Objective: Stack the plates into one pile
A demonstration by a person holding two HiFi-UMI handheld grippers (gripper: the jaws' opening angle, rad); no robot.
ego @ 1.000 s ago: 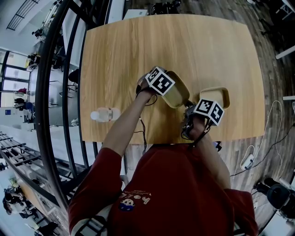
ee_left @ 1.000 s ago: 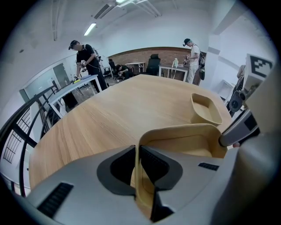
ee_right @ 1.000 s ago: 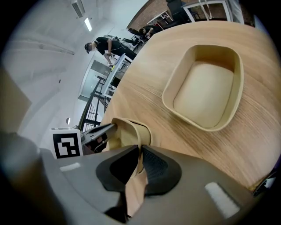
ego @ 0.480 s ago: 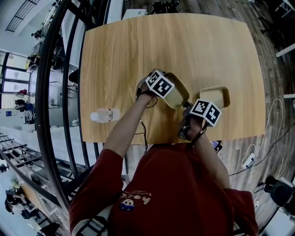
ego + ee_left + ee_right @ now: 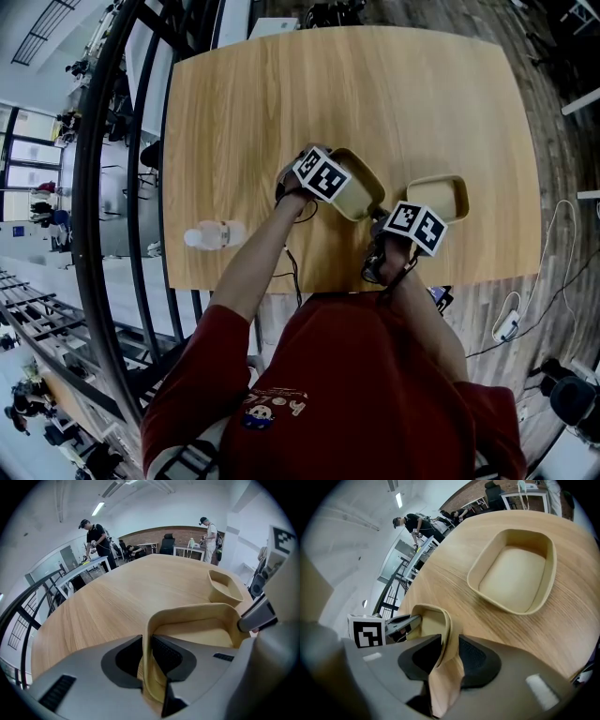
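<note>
In the head view we see a pale wooden table (image 5: pixel 328 84) with two beige, rounded-rectangular plates with raised walls. They lie side by side near its front edge, close but apart. The nearer plate (image 5: pixel 361 186) is between our tools and the second plate (image 5: pixel 439 197) is to its right. The left gripper (image 5: pixel 336 183) sits at the nearer plate's left end and the right gripper (image 5: pixel 386 217) at its front right corner, so the plate is bracketed from both ends. A clear plastic bottle with a white cap (image 5: pixel 214 233) lies well apart on the left.

In the left gripper view, the nearer plate's upright wall (image 5: pixel 149 634) runs between the jaws. They have just been easing open, yet both pads lie against the wall, so we read a light grip. The right gripper's dark finger (image 5: pixel 253 619) shows at the far corner.

In the right gripper view, the jaws have just been opening and stand wide. The wall (image 5: pixel 446 634) is between them, with a clear gap on one side, so nothing is gripped. We judge that this hand is letting go, leaving the plate to the left one. The second plate (image 5: pixel 513 571) lies flat and empty just ahead, and we take it as the likely base of the pile. Nothing is stacked yet.
</note>
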